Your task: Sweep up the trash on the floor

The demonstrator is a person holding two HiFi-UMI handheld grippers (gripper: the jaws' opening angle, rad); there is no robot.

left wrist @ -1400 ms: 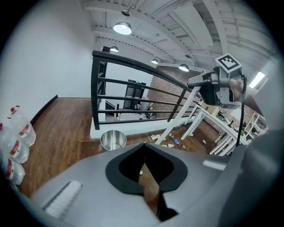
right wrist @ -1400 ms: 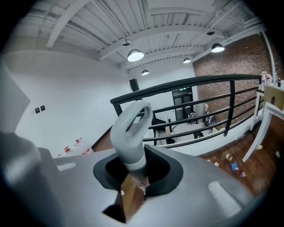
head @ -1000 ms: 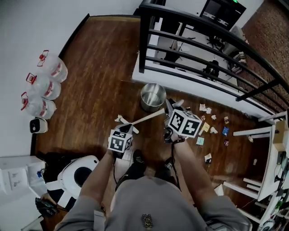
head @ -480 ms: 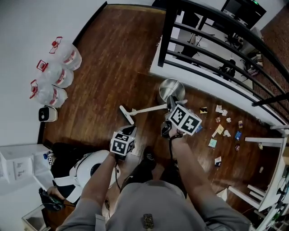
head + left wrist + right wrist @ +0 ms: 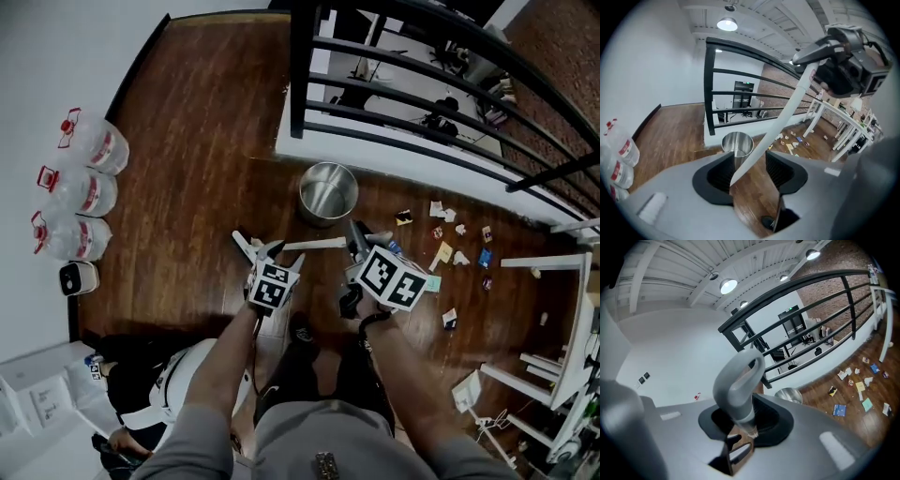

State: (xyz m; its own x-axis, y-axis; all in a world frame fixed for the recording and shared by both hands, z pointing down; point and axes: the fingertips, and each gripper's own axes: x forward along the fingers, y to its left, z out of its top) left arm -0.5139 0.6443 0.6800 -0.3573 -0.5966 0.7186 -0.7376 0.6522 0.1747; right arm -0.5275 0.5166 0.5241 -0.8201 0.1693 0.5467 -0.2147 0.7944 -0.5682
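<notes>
A white broom stick (image 5: pixel 317 245) lies level between my two grippers, with its head (image 5: pixel 242 247) at the left. My left gripper (image 5: pixel 281 255) has just been opening its jaws. They stand wide apart round the stick (image 5: pixel 780 122), which runs between the pads (image 5: pixel 780 171) without being pressed. My right gripper (image 5: pixel 357 240) is shut on the stick's grey loop handle (image 5: pixel 736 380), and it shows at the top right of the left gripper view (image 5: pixel 811 55). Scraps of paper trash (image 5: pixel 441 251) (image 5: pixel 858 385) lie scattered on the wooden floor to the right.
A steel bin (image 5: pixel 328 192) (image 5: pixel 737 143) stands just ahead by a black railing (image 5: pixel 422 75). Three water jugs (image 5: pixel 80 192) line the left wall. White table legs (image 5: pixel 553 272) stand at the right. A white round appliance (image 5: pixel 183 375) sits behind at the left.
My left gripper has moved forward to the stick, and its fingers now stand apart on either side of it. The right gripper has sunk a little with the handle.
</notes>
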